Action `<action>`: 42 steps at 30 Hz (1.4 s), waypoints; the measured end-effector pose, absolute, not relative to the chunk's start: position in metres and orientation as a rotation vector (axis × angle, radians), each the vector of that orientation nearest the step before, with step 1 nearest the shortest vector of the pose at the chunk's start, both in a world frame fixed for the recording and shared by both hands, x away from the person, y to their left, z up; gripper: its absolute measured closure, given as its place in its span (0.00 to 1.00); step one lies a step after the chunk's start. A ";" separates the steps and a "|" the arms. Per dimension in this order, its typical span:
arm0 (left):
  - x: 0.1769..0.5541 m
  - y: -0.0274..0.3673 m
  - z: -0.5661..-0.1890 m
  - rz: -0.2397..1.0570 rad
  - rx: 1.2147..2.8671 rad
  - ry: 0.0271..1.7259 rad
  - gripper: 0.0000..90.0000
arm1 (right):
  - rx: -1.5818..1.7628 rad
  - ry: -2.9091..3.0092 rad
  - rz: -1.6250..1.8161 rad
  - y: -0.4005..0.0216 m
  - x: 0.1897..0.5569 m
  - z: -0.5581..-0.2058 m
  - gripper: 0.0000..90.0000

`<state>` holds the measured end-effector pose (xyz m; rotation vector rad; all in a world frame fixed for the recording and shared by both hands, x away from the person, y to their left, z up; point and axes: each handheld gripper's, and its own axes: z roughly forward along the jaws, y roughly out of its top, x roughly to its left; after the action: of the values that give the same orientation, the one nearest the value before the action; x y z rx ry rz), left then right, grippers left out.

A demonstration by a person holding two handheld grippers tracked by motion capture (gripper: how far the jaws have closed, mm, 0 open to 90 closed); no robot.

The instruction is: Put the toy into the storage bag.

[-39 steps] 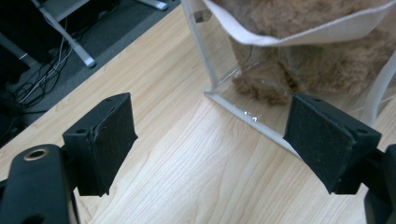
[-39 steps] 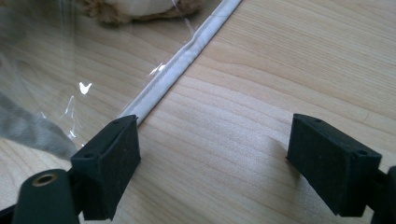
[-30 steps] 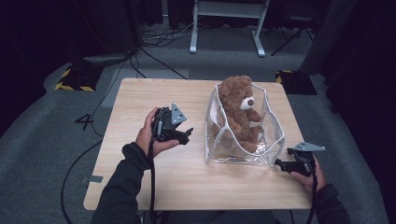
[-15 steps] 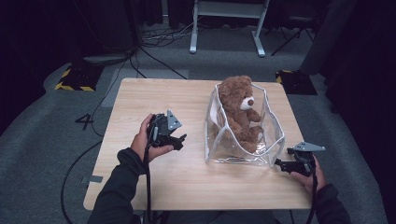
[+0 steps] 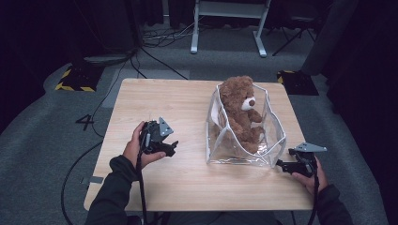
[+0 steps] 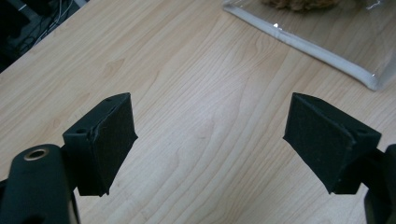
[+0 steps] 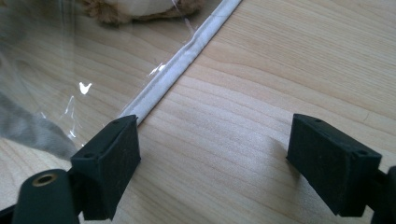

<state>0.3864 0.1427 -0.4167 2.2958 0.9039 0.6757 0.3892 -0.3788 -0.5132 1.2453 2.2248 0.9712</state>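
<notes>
A brown teddy bear (image 5: 240, 112) sits upright inside a clear plastic bag (image 5: 274, 145) on the right half of the wooden desk (image 5: 187, 183). The left gripper (image 5: 170, 149) hovers well left of the bag, jaws spread and empty. The right gripper (image 5: 280, 164), also spread wide, rests just beside the bag's near right corner.

Light falls from above onto the tabletop (image 5: 187, 108), which stands bright against a dim, nearly black room. Shadows on the wood are soft and short. The high view is slightly grainy and soft. In the right gripper view, small white glare spots sit on the clear bag (image 7: 84, 87), and the near jaws are blurred. The left gripper view is evenly lit, its wood grain sharp.
</notes>
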 end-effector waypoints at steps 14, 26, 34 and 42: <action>0.381 0.171 -0.432 0.675 2.296 0.961 0.18 | 1.245 2.225 0.971 -0.379 0.389 -0.513 0.19; 0.378 0.180 -0.446 0.653 2.309 1.003 0.19 | 1.246 2.225 0.971 -0.379 0.389 -0.513 0.19; 0.378 0.187 -0.455 0.649 2.326 1.034 0.19 | 1.246 2.225 0.971 -0.379 0.389 -0.513 0.19; 0.376 0.197 -0.468 0.608 2.341 1.071 0.20 | 1.246 2.225 0.971 -0.379 0.389 -0.513 0.19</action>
<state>0.3764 0.1973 -0.4683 2.3411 1.0708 0.6075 0.3893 -0.3789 -0.5132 1.2461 2.2248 0.9713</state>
